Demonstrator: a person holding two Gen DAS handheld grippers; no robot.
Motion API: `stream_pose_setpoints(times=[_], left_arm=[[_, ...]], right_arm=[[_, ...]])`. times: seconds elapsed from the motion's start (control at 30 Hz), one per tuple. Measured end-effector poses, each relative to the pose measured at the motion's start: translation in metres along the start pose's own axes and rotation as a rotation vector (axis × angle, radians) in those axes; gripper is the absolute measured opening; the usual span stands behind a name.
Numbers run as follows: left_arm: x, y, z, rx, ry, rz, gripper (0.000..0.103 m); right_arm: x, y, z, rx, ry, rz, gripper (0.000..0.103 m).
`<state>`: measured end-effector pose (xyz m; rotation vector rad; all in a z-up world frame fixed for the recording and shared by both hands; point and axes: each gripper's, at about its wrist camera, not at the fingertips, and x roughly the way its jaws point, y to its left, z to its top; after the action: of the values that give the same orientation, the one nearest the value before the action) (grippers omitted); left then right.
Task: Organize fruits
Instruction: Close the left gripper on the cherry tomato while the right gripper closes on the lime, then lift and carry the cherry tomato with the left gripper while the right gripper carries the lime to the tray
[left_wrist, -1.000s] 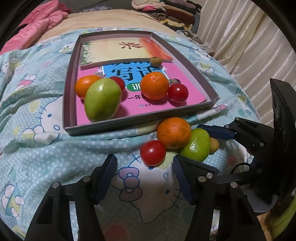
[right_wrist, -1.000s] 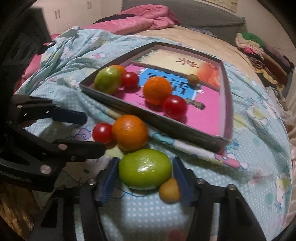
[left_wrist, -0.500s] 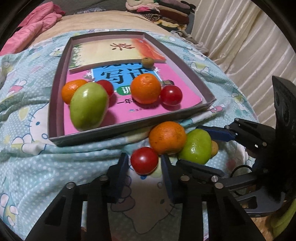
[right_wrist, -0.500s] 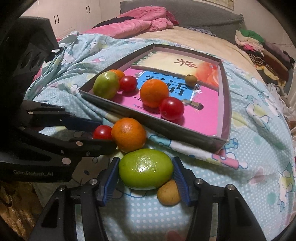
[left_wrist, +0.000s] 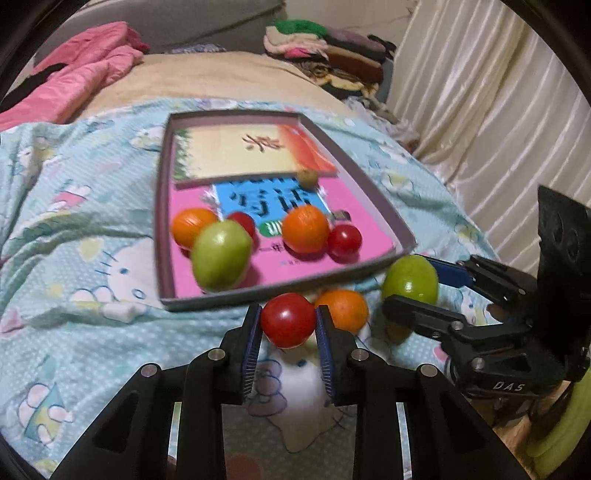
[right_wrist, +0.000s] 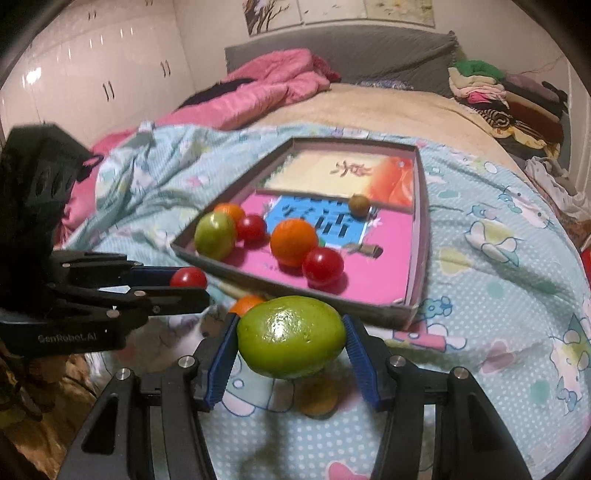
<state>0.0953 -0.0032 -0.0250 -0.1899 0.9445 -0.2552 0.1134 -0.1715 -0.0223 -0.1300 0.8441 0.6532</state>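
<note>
My left gripper (left_wrist: 288, 321) is shut on a red tomato (left_wrist: 289, 319) and holds it above the bedspread, just in front of the shallow box tray (left_wrist: 258, 293). My right gripper (right_wrist: 290, 341) is shut on a green fruit (right_wrist: 291, 338), lifted off the bed; it also shows in the left wrist view (left_wrist: 410, 278). An orange (left_wrist: 345, 308) lies on the bedspread between them. A small brown fruit (right_wrist: 317, 404) lies under the green fruit. The tray (right_wrist: 415, 306) holds two oranges, two tomatoes, a green fruit (right_wrist: 215, 236) and a small brown fruit (right_wrist: 359, 204).
The tray sits on a blue patterned bedspread (left_wrist: 74, 258) over a bed. A pink quilt (right_wrist: 273, 88) lies at the back left. Folded clothes (right_wrist: 498, 96) are piled at the back right. A curtain (left_wrist: 498, 110) hangs on the right.
Both grippers closed on their fruit and lifted: the left on the tomato, the right on the green fruit. Both moved up and toward the tray.
</note>
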Motion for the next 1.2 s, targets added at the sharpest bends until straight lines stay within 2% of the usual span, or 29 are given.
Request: stream_pose_setpoints(times=[0.23, 0.53, 0.8, 1.2], left_arm=[[-0.024, 0.008, 0.009, -0.028, -0.096, 0.021, 0.029], [-0.028, 0.004, 0.017, -0.015, -0.126, 0.031, 0.029], [-0.02, -0.003, 0.03, -0.019, -0.132, 0.025, 0.029], [0.012, -0.007, 0.029, 0.008, -0.078, 0.048, 0.029]], right_arm=[[-0.017, -0.008, 0.008, 0.044, -0.094, 0.003, 0.056], [-0.022, -0.025, 0.018, 0.104, -0.152, -0.034, 0.056], [-0.025, -0.036, 0.027, 0.121, -0.2, -0.06, 0.056], [-0.015, -0.041, 0.033, 0.11, -0.193, -0.1, 0.056]])
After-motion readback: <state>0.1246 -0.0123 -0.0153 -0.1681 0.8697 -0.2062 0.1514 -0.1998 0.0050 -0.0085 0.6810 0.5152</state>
